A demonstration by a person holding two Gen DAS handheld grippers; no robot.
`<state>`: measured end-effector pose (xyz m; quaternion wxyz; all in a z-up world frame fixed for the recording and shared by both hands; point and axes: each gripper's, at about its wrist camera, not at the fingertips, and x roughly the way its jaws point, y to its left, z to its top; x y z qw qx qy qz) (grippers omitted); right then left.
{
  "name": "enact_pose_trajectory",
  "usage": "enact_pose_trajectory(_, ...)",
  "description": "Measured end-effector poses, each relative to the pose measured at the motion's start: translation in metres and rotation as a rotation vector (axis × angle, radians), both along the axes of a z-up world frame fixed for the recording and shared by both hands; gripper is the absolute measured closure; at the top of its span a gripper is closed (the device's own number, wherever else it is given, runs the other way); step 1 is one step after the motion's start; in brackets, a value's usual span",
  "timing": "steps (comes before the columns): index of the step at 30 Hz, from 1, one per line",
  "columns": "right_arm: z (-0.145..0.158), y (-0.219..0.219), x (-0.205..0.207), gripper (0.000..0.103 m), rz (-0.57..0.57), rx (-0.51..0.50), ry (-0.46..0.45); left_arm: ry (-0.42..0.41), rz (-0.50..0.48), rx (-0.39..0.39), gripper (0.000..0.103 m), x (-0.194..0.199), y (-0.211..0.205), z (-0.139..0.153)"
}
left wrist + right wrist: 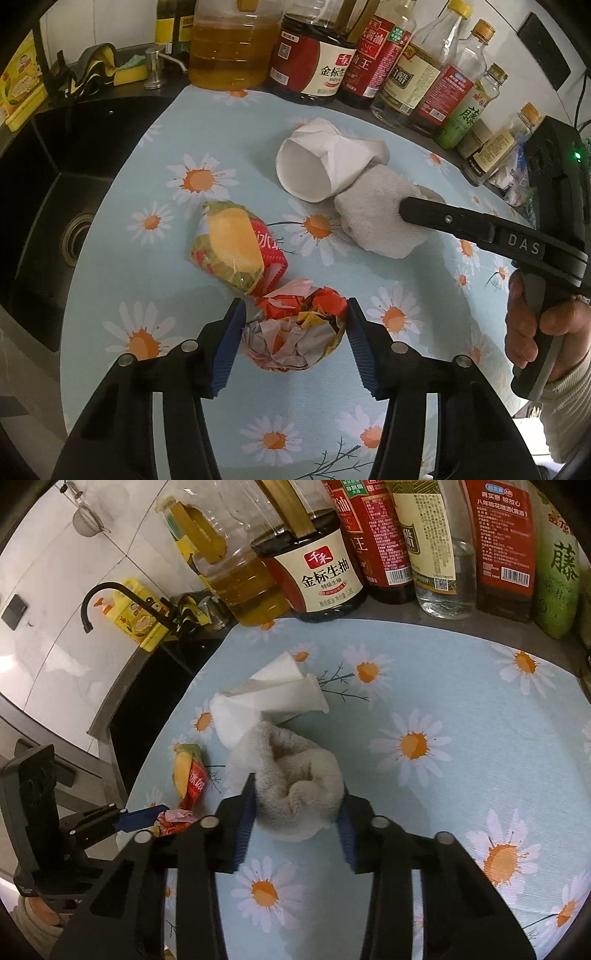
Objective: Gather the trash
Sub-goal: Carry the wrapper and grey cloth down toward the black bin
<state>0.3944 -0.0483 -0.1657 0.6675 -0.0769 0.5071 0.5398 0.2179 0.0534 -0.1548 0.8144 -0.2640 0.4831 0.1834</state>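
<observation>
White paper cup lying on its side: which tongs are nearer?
Right. The right tongs grip the grey cloth touching the cup; the left tongs clamp the crumpled wrapper farther away.

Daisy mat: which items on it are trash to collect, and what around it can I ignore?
Trash:
crumpled wrapper ball, in left gripper
grey paper wad, in right gripper
white paper cup
yellow-red snack wrapper

Ignore:
sauce and oil bottles
sink
sponge

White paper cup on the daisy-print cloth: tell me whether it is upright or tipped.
Tipped. The white paper cup lies on its side on the daisy-print cloth, its open mouth facing sideways, crumpled, beside the grey towel.
</observation>
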Motion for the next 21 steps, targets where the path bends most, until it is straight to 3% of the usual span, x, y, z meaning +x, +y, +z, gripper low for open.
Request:
enact_pose_trajectory(12, 0.013, -0.03, -0.008, 0.07, -0.039, 0.034, -0.004, -0.042, -0.024, 0.019, 0.051, -0.009, -0.012, 0.016)
enact_pose_trajectory(21, 0.024, -0.058, -0.037, 0.07, -0.102, 0.031, -0.033, -0.101, -0.082, 0.015, 0.051, -0.03, -0.021, 0.027)
